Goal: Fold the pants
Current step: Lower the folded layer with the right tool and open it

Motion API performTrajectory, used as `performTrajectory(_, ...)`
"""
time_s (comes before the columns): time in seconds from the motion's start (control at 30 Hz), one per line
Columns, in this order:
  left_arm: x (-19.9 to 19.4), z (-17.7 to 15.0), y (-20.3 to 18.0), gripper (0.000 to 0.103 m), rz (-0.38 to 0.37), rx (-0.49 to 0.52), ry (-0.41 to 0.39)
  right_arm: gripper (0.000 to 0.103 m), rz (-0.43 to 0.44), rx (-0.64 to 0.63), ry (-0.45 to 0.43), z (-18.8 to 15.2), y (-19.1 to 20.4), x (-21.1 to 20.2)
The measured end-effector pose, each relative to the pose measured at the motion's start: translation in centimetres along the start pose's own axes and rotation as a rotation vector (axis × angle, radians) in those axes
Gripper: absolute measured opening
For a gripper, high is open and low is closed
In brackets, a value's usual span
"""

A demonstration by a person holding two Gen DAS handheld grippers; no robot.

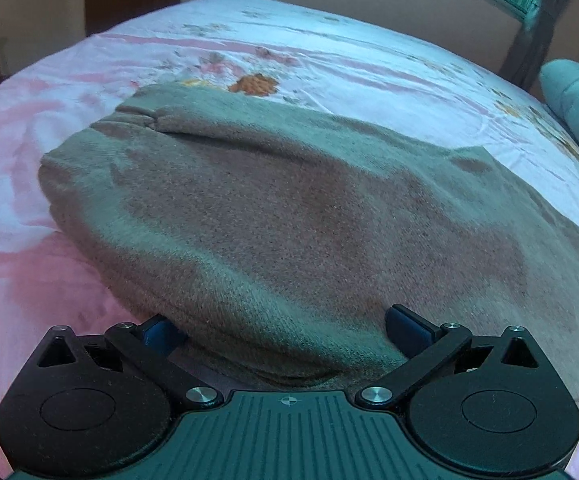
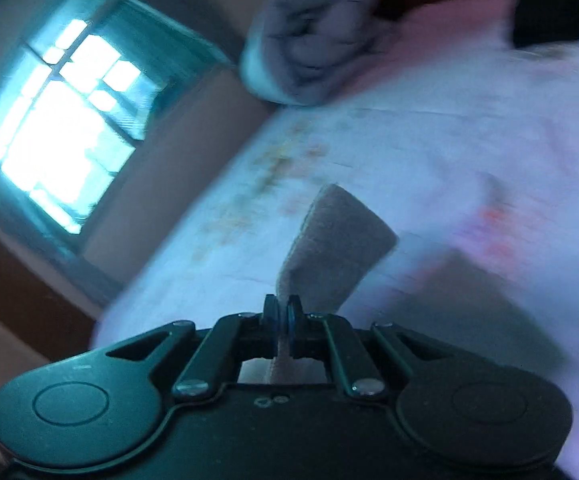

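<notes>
The brown-grey pants [image 1: 281, 208] lie partly folded on the pink and white floral bedsheet [image 1: 329, 52], filling the middle of the left wrist view. My left gripper [image 1: 285, 328] is open, its two blue-padded fingers spread either side of the pants' near folded edge. My right gripper [image 2: 283, 312] is shut on a corner of the pants [image 2: 341, 236], which sticks up above the sheet [image 2: 469, 152]. The right wrist view is tilted and blurred.
A rolled grey-blue cloth [image 2: 313, 36] lies at the far edge of the bed; it also shows in the left wrist view [image 1: 577, 104]. A bright window [image 2: 65, 132] is in the wall beyond. A dark bed frame [image 1: 529, 28] stands behind the bed.
</notes>
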State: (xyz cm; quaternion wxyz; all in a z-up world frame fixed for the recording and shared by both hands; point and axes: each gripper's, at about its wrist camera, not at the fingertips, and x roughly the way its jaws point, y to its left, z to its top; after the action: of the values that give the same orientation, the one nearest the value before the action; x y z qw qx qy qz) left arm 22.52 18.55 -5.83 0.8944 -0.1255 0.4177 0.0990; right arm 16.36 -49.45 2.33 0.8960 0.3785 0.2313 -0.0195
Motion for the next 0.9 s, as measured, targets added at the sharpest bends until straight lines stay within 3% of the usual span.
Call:
performTrajectory(0.1, 0.1, 0.2, 0.2, 0.103, -0.02, 0.014, 0.016, 0.0, -0.088, 0.154, 0.075, -2.4, -5.4, 0.1)
performTrajectory(0.17, 0.2, 0.3, 0.3, 0.103, -0.03, 0.021, 0.023, 0.0, -0.086, 0.207, 0.072, -3.6, -7.1, -0.1)
performTrajectory(0.33, 0.2, 0.5, 0.6, 0.103, -0.044, 0.028, 0.033, 0.0, -0.069, 0.167, 0.037, -3.0, -5.3, -0.5)
performTrajectory(0.53, 0.2, 0.8, 0.9, 0.103, -0.076, 0.05, 0.054, 0.0, 0.035, 0.057, -0.043, 0.0, -1.5, -3.5)
performTrajectory(0.6, 0.2, 0.7, 1.1, 0.103, -0.085, 0.054, 0.053, 0.0, -0.012, 0.057, -0.016, -0.7, -3.0, -3.4)
performTrajectory(0.67, 0.2, 0.7, 1.1, 0.103, -0.087, 0.056, 0.055, 0.0, -0.096, 0.119, 0.076, -2.4, -6.3, -2.2)
performTrajectory(0.77, 0.2, 0.8, 1.1, 0.103, -0.087, 0.056, 0.056, 0.0, -0.063, 0.233, 0.079, -4.2, -9.1, -1.9)
performTrajectory(0.9, 0.2, 0.8, 1.2, 0.103, -0.086, 0.056, 0.056, 0.0, -0.054, 0.259, 0.062, -4.3, -9.2, -1.8)
